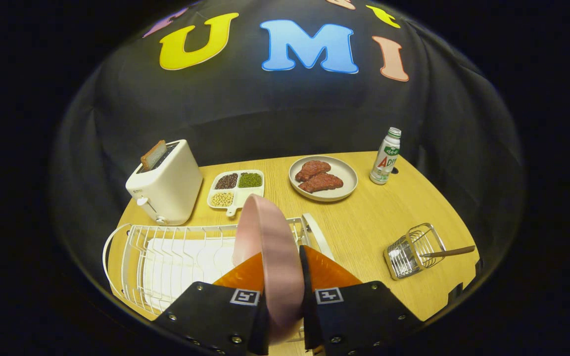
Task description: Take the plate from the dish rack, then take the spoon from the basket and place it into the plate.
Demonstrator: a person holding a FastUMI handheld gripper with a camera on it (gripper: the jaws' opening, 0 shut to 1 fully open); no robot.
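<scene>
A pink plate stands on edge between my two orange fingers, and my gripper is shut on its rim. The plate is held over the right end of the white wire dish rack; whether it still touches the rack is hidden by the fingers. To the right of the fingers, a small wire basket lies tipped on the wooden table, with the brown handle of a spoon poking out of its mouth toward the right.
Beyond the rack stand a white toaster with a slice of bread, a small divided tray of beans, a grey plate with two meat pieces and a white bottle. Bare table lies between the rack and the basket.
</scene>
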